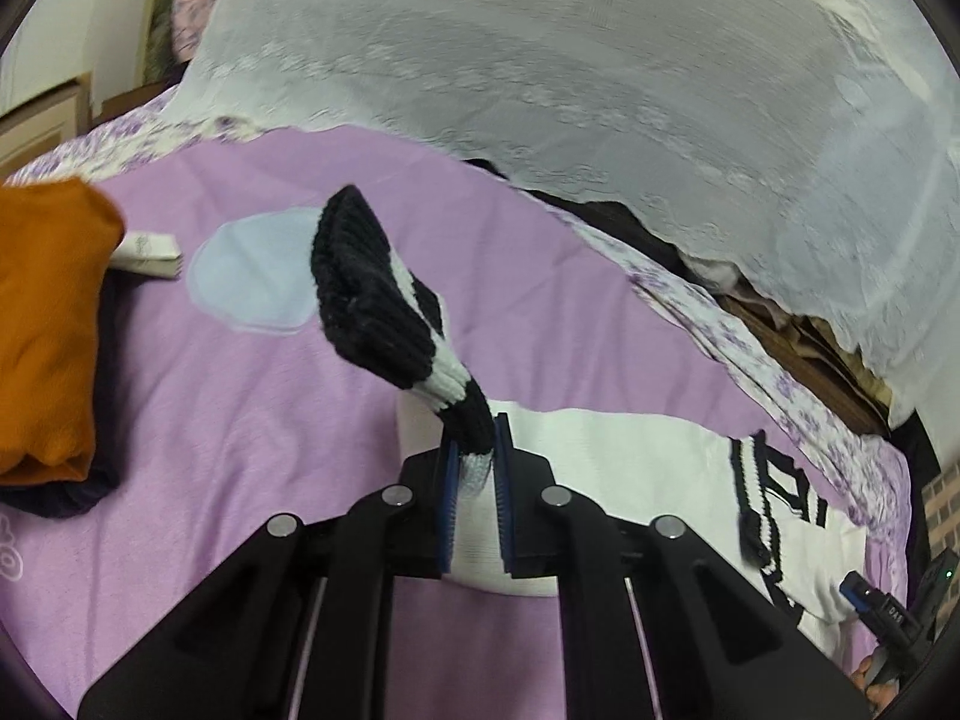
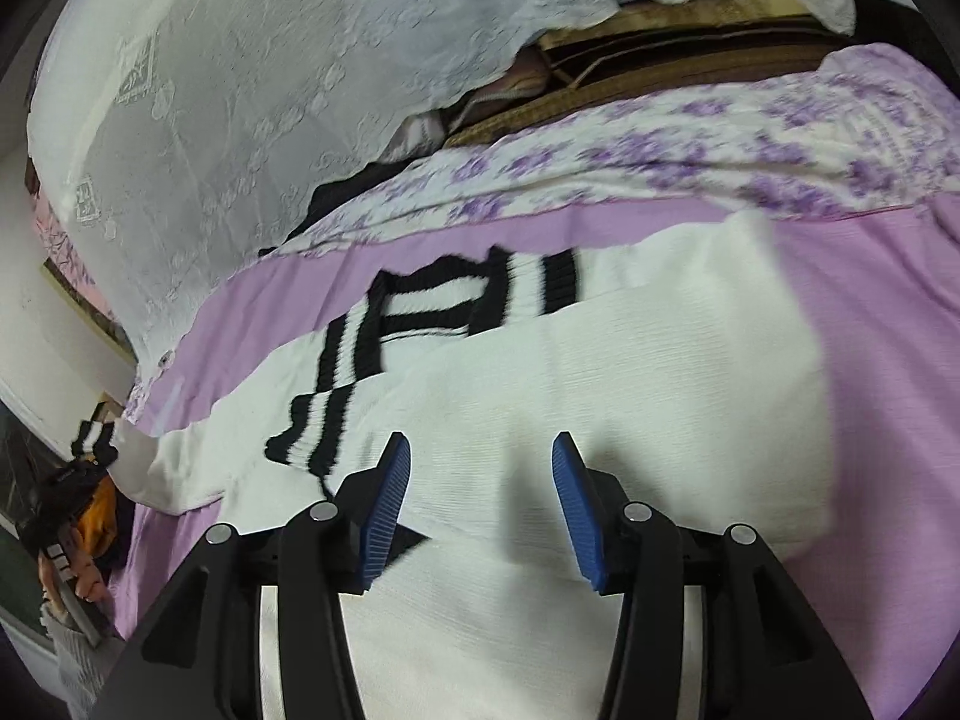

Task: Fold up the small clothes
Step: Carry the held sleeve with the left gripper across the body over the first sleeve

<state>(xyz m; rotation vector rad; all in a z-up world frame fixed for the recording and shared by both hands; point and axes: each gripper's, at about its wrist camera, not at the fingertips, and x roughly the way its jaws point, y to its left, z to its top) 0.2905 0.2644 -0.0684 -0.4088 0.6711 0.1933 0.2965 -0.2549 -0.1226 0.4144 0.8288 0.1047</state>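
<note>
Left gripper (image 1: 477,456) clenches black-striped white knit sleeve cuff (image 1: 384,300), lifting to fold inward; right gripper (image 2: 480,468) released above white knit sweater (image 2: 660,390).

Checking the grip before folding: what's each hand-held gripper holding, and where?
Left hand-held gripper pinches the white sweater's black-and-white ribbed sleeve cuff. Right hand-held gripper holds nothing.

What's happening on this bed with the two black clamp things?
A person is folding a white sweater with black stripes on a purple bedspread. The left gripper is shut on the sweater's striped cuff, lifting the sleeve. The right gripper hovers open above the sweater's body. An orange garment lies folded nearby.
</note>
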